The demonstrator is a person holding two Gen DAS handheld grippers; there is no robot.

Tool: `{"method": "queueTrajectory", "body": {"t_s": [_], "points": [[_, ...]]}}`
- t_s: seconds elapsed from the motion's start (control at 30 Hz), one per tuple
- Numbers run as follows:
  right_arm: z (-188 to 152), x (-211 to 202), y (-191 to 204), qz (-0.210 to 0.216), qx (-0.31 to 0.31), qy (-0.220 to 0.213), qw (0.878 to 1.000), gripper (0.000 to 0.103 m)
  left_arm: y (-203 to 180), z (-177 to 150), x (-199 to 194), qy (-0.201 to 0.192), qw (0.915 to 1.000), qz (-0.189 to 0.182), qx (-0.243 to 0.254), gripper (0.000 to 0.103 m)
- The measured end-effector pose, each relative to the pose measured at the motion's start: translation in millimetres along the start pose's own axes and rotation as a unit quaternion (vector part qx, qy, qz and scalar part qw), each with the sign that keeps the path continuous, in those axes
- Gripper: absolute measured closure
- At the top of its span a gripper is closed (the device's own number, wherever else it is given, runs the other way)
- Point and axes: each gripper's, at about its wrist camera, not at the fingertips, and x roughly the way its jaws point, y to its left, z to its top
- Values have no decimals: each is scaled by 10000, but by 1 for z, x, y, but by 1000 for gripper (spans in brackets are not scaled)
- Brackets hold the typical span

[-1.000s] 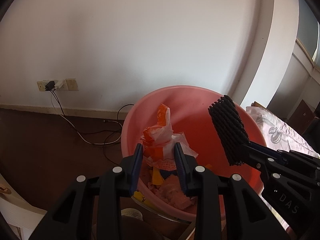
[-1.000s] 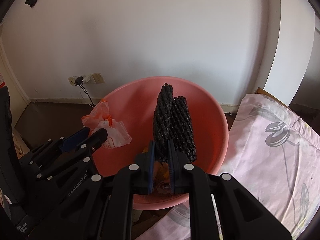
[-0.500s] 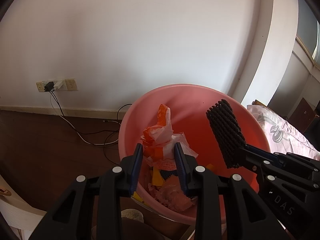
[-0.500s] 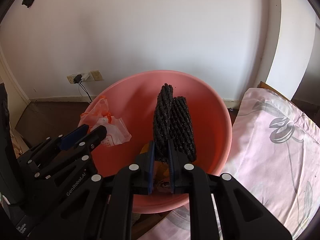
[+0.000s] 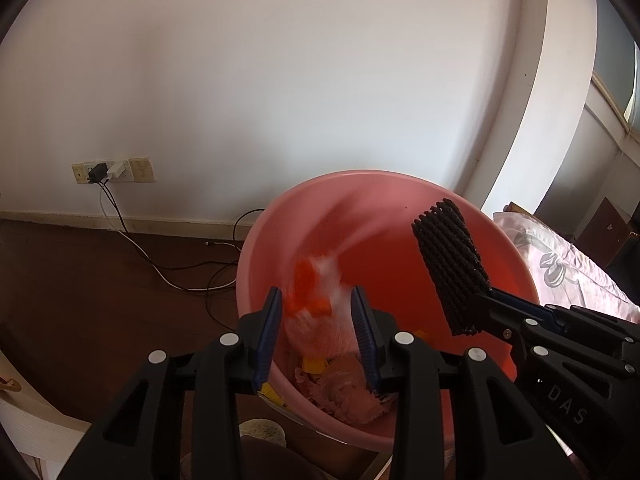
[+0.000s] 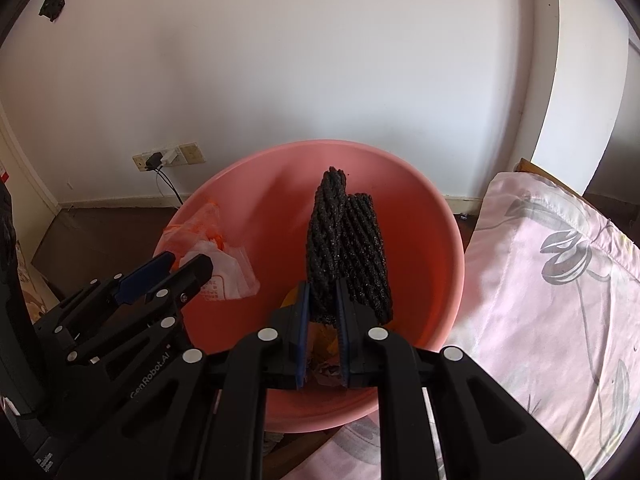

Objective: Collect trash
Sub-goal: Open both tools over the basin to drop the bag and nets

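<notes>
A pink plastic basin point(image 5: 508, 256) point(image 6: 440, 216) holds paper and wrapper scraps. My left gripper point(image 5: 318, 304) is open over its near rim; an orange and white plastic bag point(image 5: 316, 300) point(image 6: 216, 264) is blurred between and just beyond the fingers, dropping into the basin. My right gripper point(image 6: 322, 292) is shut on a folded black foam net point(image 6: 346, 240) and holds it upright over the basin; the net also shows in the left wrist view point(image 5: 450, 264).
A white wall with sockets and a plug point(image 5: 108, 170) stands behind. Cables point(image 5: 180, 276) trail on the dark wood floor left of the basin. A pink flowered bedcover point(image 6: 552, 280) lies right of the basin.
My left gripper has opened and the orange and white bag has slipped down from its fingers into the basin. The right gripper still holds the net, slightly nearer the basin.
</notes>
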Motion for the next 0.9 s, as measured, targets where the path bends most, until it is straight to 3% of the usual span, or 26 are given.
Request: {"method": "queueTrajectory", "body": {"t_s": [0.43, 0.67, 0.9], "points": [[1, 1, -7, 99, 134, 89, 9998, 90, 3, 0, -4, 0, 10000, -59, -22, 62], [2, 0, -9, 210, 143, 97, 9996, 77, 3, 1, -7, -19, 10000, -78, -30, 59], [1, -5, -9, 223, 114, 48, 9997, 76, 0, 2, -12, -69, 9999, -88, 16, 55]]}}
